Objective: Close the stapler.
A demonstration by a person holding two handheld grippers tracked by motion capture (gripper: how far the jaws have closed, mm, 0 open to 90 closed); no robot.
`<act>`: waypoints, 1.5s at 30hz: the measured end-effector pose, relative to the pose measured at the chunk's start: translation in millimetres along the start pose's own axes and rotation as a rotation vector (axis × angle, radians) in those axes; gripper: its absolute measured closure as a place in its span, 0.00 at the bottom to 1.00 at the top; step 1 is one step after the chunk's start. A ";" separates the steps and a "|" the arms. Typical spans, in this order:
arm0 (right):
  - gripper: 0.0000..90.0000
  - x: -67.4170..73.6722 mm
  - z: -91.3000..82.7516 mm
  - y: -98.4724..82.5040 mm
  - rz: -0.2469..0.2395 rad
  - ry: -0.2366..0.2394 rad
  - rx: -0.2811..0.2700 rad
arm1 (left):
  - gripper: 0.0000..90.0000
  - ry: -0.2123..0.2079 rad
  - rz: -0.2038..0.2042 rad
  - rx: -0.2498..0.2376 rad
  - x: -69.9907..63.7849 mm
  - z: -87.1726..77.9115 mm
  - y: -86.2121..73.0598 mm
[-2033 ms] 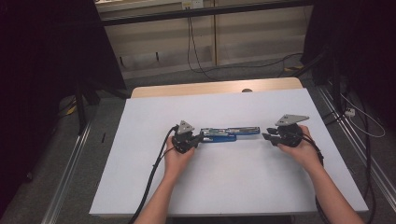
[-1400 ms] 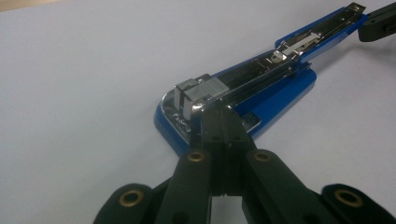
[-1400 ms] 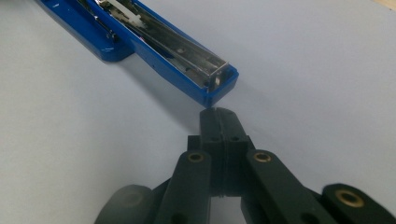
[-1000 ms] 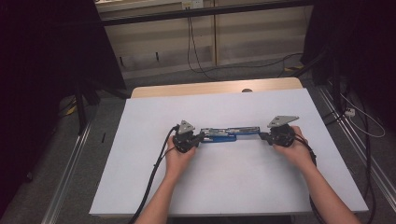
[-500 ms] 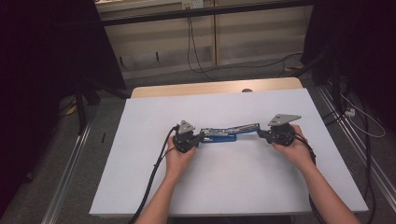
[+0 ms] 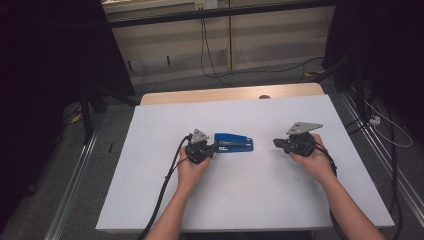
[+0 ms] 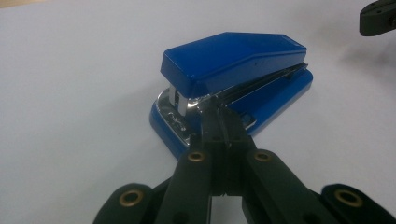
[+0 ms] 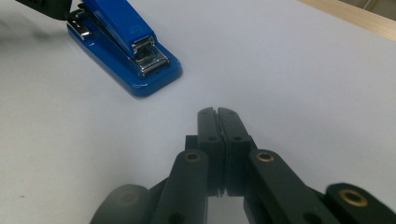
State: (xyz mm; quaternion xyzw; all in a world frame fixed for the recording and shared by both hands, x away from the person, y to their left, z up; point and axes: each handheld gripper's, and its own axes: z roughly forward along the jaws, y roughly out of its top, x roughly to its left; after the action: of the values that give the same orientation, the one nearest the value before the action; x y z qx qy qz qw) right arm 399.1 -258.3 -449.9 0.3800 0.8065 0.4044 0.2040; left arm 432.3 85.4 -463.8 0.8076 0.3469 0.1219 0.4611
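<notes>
Stapler (image 6: 234,143) lies on the white worktop (image 6: 250,200), a little left of the middle, its blue top down on its base and its long axis running left to right. The left tongs (image 7: 218,122) are pressed together with their tips at the metal rear end of the stapler, touching it or just short of it; whether they pinch anything there I cannot tell, but no part of the stapler sits between the jaws. The right tongs (image 8: 217,112) are also pressed together, holding nothing, and rest well apart from the stapler's front end with bare worktop between.

By my reading, the stapler has been shut and the right hand is free, while the left steadies or nudges the rear. A likely next move is to let go altogether or to take the stapler up: for that, one pair of tongs must spread wide enough to straddle the narrow body, come in from the side, then close on it squarely so that it does not twist.
</notes>
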 end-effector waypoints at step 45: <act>0.29 38.4 -58.8 -33.8 0.077 -0.014 -0.045 | 0.23 -0.034 -0.037 -0.038 -0.9 -88.6 -13.2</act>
State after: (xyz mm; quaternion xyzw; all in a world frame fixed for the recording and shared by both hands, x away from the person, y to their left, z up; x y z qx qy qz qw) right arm 322.4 -270.6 -443.3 0.4088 0.7807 0.4272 0.2024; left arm 380.0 147.8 -426.3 0.7941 0.3513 0.1063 0.4845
